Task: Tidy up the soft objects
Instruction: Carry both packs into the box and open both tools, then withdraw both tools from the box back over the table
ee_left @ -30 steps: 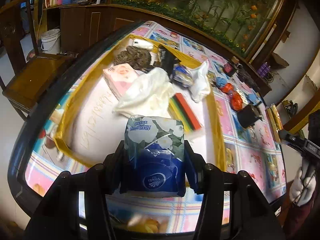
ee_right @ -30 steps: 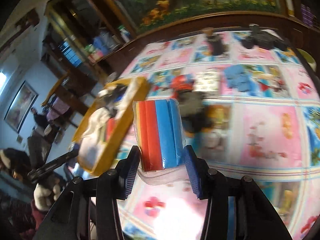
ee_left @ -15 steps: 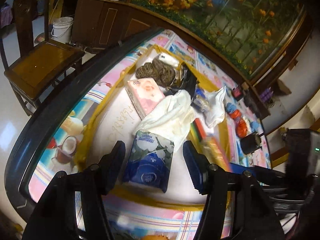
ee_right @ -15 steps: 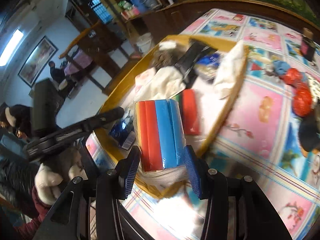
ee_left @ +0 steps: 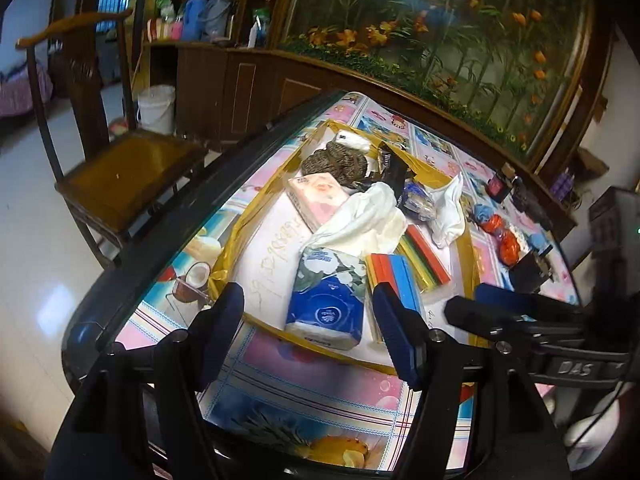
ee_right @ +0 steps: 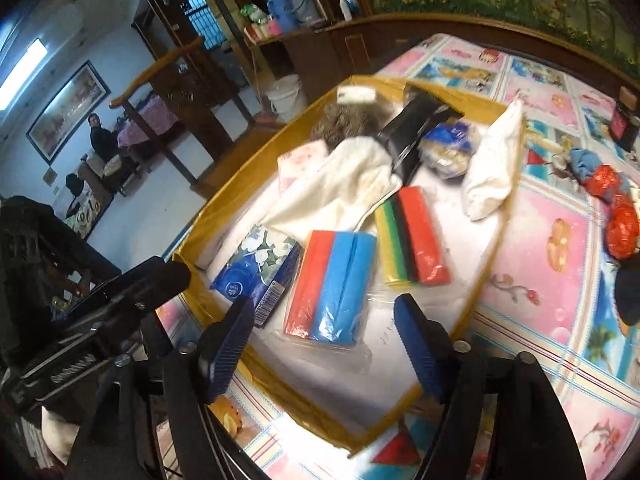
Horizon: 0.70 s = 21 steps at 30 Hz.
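Note:
A shallow gold-rimmed tray (ee_left: 468, 248) (ee_right: 192, 236) lies on the table with soft goods in it. The blue floral tissue pack (ee_left: 328, 300) (ee_right: 258, 270) rests at the tray's near edge, free of my left gripper (ee_left: 310, 326), whose jaws are opening just behind it. Beside it lies the red-and-blue sponge pack (ee_right: 332, 284) (ee_left: 394, 274) in clear wrap, released. My right gripper (ee_right: 322, 346) hangs above its near end with jaws opening, pads off it. Farther in are a multicolour sponge pack (ee_right: 412, 236), white cloth (ee_right: 340, 184), pink tissue pack (ee_left: 320, 196) and brown knit piece (ee_left: 336, 162).
Red and blue small items (ee_right: 612, 208) and a dark bottle (ee_right: 624, 120) lie on the patterned tablecloth (ee_right: 552, 240) right of the tray. A wooden chair (ee_left: 116, 176) and white bucket (ee_left: 156, 104) stand left of the table. A white bag (ee_right: 492, 168) leans on the tray's right rim.
The left gripper let go of the blue tissue pack in the tray and drew back. The right gripper swung over the tray with the red-and-blue sponge pack and released it there.

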Motion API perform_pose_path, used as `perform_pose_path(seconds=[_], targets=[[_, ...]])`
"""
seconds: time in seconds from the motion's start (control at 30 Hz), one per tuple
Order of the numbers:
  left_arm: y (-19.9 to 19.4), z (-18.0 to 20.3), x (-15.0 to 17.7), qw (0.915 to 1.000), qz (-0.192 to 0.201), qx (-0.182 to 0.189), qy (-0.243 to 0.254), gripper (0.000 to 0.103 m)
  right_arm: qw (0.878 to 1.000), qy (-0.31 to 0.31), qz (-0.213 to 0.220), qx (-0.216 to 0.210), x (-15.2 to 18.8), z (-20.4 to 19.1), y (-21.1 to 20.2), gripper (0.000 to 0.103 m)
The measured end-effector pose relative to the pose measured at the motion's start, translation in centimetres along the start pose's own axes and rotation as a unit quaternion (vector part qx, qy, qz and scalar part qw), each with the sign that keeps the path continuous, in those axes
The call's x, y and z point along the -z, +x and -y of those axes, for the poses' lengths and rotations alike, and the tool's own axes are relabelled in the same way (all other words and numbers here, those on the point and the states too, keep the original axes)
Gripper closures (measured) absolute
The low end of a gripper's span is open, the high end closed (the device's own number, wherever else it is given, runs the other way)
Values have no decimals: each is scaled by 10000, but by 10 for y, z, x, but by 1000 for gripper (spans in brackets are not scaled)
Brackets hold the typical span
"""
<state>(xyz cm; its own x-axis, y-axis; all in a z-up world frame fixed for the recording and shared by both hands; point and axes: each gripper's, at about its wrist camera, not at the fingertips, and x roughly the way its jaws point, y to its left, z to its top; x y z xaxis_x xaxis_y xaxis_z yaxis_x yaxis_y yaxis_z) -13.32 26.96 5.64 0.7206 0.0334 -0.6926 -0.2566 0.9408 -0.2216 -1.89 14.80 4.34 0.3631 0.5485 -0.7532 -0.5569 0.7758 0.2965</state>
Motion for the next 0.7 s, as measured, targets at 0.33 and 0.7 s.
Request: perform_pose_path(seconds=[0.33, 0.7], targets=[[-8, 54, 10, 9956, 94, -494, 793, 37, 9970, 354, 647, 223, 51, 48, -81, 21], [-14, 111, 27, 9875, 22, -636, 1440, 37, 9887, 1034, 1040, 321, 114, 114, -164, 20]])
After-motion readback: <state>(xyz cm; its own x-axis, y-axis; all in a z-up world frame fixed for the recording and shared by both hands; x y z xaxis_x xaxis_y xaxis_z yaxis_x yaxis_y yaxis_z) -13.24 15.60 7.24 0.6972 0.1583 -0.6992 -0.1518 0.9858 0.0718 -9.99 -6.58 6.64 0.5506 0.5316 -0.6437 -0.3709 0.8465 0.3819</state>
